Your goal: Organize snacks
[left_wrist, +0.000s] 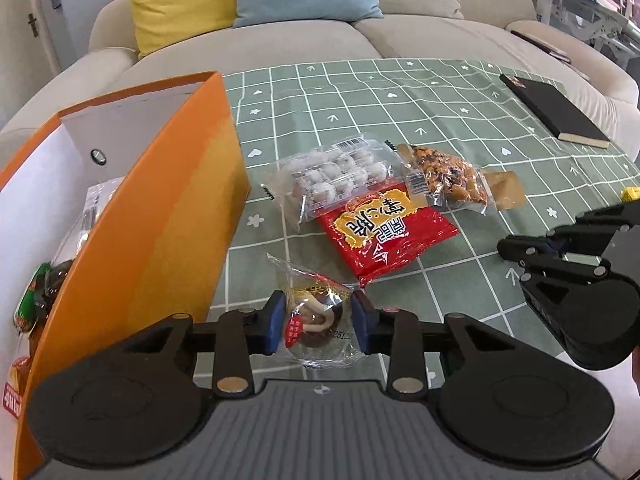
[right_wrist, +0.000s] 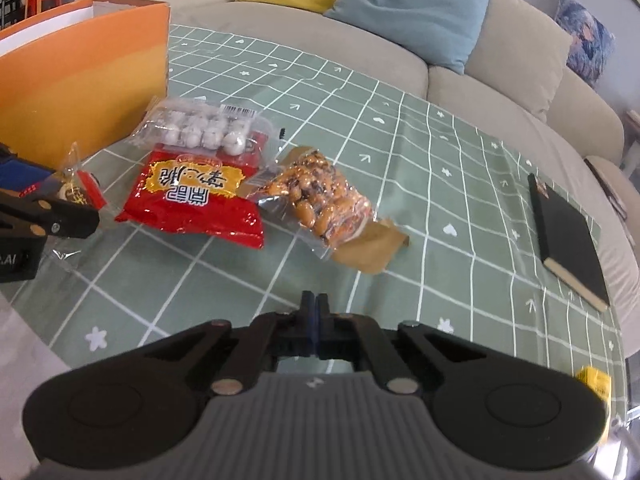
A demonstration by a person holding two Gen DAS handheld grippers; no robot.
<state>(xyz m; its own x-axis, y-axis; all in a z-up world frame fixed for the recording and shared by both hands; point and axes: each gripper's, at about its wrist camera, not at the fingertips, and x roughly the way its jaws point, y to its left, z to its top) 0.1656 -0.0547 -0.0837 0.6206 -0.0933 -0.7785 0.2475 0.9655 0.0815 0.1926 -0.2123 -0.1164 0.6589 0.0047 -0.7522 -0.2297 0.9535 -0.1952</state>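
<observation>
Snacks lie on a counter (left_wrist: 460, 128) under a green checked cloth, beside an orange box (left_wrist: 160, 208) that already holds a few packets. From large to small: a red bag (left_wrist: 384, 236), a clear pack of white balls (left_wrist: 336, 178) overlapping it, and a bag of mixed nuts (left_wrist: 448, 178). Nearest, a small wrapped pastry (left_wrist: 316, 320) sits between the left gripper (left_wrist: 318, 322) fingers, whose blue pads press its wrapper. The right gripper (right_wrist: 315, 312) fingers are closed together, holding nothing, above the cloth.
</observation>
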